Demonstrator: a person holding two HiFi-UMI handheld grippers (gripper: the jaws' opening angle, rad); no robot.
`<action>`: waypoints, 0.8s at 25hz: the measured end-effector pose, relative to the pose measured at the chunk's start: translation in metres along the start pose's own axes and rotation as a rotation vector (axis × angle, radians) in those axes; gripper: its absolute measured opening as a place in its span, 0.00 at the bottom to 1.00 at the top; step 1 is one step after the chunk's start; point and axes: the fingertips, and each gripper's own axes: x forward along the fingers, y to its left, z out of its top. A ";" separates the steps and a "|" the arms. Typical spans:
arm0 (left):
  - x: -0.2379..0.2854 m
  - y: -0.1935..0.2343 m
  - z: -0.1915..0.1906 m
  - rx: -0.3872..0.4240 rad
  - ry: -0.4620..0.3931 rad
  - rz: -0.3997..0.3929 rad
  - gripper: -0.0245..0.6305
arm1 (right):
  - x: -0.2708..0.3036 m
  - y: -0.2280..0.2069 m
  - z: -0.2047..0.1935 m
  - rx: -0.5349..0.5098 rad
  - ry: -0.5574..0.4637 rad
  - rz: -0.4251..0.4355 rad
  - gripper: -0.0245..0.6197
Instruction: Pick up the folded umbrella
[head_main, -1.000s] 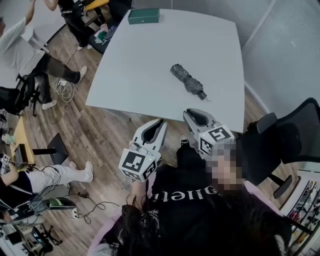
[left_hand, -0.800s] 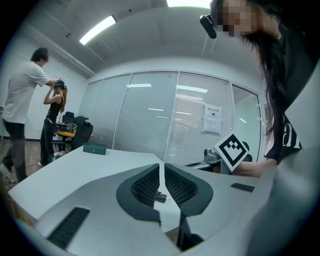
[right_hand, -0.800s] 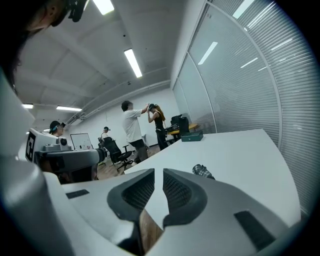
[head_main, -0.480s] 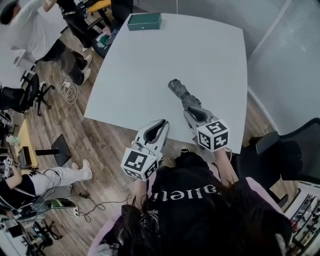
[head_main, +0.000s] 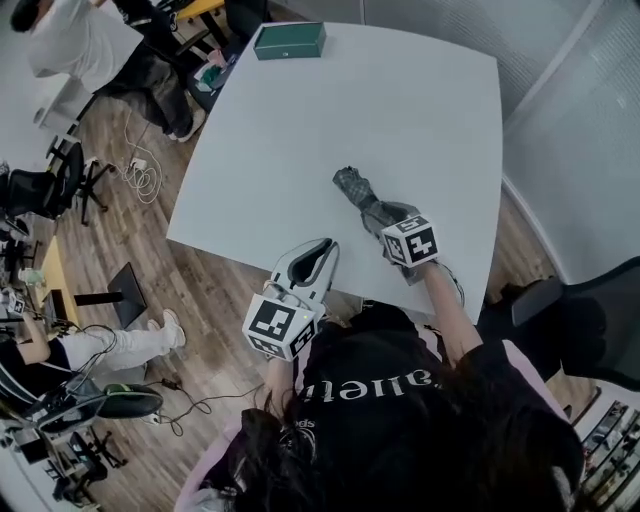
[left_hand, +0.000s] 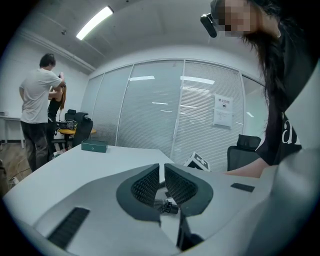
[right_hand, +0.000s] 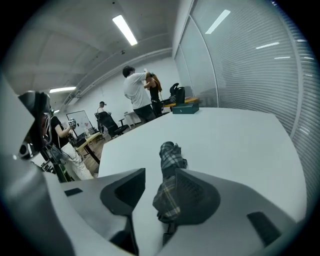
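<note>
The left gripper (head_main: 313, 258) hangs over the near edge of the white table (head_main: 300, 150), its jaws drawn almost together on nothing, idle. A green box (head_main: 289, 41) sits at the table's far edge, well apart. Right of the left gripper, the folded umbrella (head_main: 352, 187), plaid, lies flat on the table near the near edge. The right gripper (right_hand: 160, 175) straddles the umbrella's near end with its jaws opening; the fabric touches one pad only. This looks like the approach for the grasp: the next move calls for closing squarely across the bundle, then lifting.
</note>
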 end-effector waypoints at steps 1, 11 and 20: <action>0.002 0.000 0.000 0.000 0.003 0.001 0.11 | 0.007 -0.005 -0.003 -0.007 0.025 -0.003 0.32; 0.015 0.005 0.003 0.007 0.022 0.022 0.11 | 0.072 -0.033 -0.014 -0.051 0.164 -0.046 0.48; 0.003 0.014 -0.005 -0.003 0.036 0.068 0.11 | 0.098 -0.037 -0.030 -0.076 0.207 -0.081 0.49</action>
